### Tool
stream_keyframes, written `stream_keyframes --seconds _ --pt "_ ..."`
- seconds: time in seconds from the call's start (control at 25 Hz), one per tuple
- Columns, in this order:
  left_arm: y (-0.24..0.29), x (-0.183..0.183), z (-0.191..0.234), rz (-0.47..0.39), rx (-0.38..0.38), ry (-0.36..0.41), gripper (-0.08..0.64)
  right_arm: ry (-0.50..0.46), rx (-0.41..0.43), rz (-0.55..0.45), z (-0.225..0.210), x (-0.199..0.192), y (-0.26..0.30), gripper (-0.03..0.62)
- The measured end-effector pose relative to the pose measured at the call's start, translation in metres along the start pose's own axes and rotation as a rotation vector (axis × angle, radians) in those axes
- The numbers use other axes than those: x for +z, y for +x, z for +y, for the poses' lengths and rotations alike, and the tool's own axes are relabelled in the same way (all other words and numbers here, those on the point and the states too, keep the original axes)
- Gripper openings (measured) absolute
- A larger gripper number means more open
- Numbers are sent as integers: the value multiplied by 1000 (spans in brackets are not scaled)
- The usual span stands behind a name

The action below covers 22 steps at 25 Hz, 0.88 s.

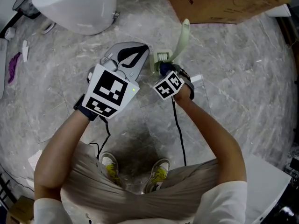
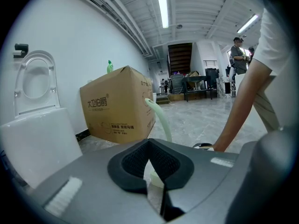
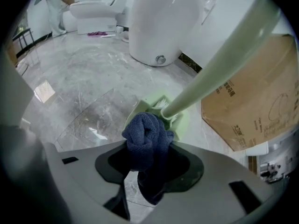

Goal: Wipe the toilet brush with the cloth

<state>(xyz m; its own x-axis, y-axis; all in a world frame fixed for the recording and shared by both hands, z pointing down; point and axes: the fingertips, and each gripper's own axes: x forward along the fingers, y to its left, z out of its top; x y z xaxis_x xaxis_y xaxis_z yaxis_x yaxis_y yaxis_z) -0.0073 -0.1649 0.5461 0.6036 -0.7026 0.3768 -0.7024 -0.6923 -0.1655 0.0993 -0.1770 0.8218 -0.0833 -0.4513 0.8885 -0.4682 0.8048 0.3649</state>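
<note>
The pale green toilet brush [image 1: 183, 36] is seen standing upright in its holder [image 1: 160, 58] on the grey marbled floor [image 1: 233, 78], between a white toilet [image 1: 77, 3] and a cardboard box [image 1: 224, 1]. A dark blue cloth [image 3: 147, 134] is bunched between the closed jaws of the right tool [image 3: 149, 169] and pressed against the foot of the handle. The left tool [image 1: 133, 57] is held just beside the holder, its jaws drawn together to a narrow slit, with nothing gripped.
</note>
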Motion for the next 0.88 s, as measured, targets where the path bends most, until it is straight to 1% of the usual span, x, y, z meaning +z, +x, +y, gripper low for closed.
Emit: stream_keyframes --seconds 0.08,0.12,0.72,0.88 --pt "0 0 0 1 0 0 -2 41 9 -10 0 4 -2 174" --pt "0 1 0 1 -1 0 -2 43 12 -13 1 5 -2 175" --pt "-4 0 2 0 3 3 -2 -37 6 6 7 12 11 175" --pt "-3 1 -1 -2 -4 9 -2 -87 10 18 8 11 12 173"
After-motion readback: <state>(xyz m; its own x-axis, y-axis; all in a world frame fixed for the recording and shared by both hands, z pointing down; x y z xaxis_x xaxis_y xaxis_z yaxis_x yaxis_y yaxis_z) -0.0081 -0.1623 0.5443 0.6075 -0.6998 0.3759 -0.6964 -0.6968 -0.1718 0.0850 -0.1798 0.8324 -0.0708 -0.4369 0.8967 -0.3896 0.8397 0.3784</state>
